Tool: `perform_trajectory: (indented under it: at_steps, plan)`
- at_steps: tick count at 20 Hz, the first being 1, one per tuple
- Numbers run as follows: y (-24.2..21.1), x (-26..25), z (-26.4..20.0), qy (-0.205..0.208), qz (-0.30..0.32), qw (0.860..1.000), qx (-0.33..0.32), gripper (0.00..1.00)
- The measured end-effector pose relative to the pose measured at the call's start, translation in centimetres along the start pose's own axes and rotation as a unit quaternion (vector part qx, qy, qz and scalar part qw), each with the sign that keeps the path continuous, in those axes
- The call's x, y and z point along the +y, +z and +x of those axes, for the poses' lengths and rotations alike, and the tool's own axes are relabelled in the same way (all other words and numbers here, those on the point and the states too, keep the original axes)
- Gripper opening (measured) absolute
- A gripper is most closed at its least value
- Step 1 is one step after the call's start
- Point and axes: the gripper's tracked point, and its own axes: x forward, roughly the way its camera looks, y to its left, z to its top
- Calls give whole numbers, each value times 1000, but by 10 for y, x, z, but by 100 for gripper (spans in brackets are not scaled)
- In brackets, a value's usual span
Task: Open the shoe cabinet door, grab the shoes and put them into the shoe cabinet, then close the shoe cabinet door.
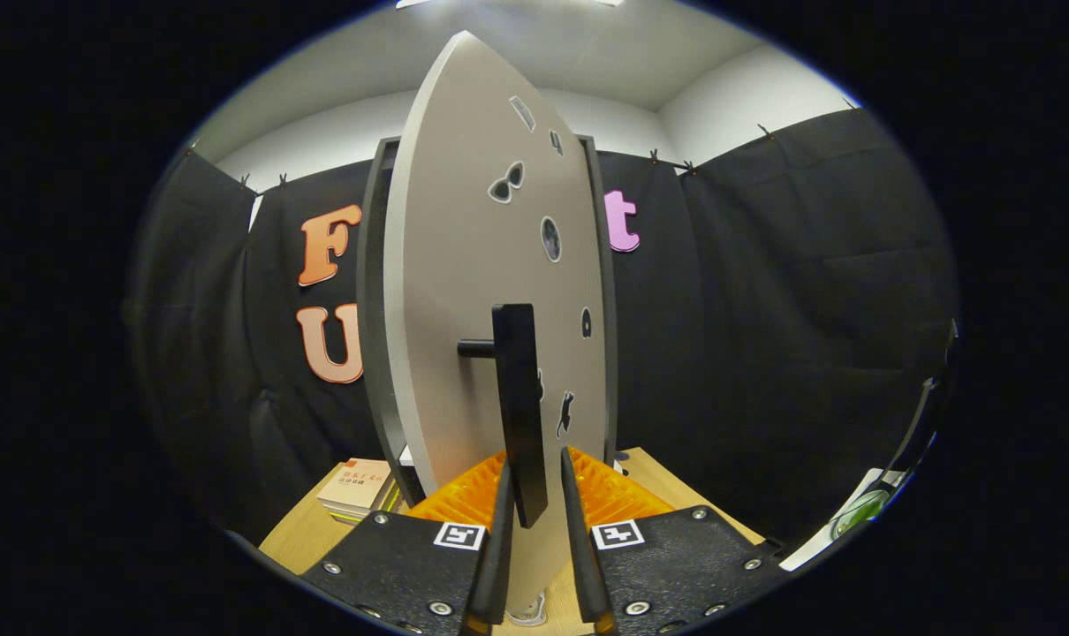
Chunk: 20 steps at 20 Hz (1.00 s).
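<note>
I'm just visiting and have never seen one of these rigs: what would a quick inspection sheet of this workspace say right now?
Surface: light wooden tabletop, partly covered.
Job's things: grey shoe cabinet door swung ajar, decorated with small stickers; its black bar handle stands upright. Shoes: nothing seen.
Clutter: stack of books beside the cabinet; orange ribbed plastic piece beyond the fingers.
Grippers: gripper with fingers either side of the handle's lower end; contact cannot be told.
Cables: nothing seen.
Surroundings: black cloth wall, white walls and ceiling above.
</note>
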Motion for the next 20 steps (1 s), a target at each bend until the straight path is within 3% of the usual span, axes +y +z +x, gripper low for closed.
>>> perform_trajectory:
  at_steps: [5,9,20]
  plan:
    - [-2,-56,-2,-44,2,999,-6,30]
    - [6,-80,1,-27,36,999,-14,30]
    - [4,-112,2,-26,4,999,-18,32]
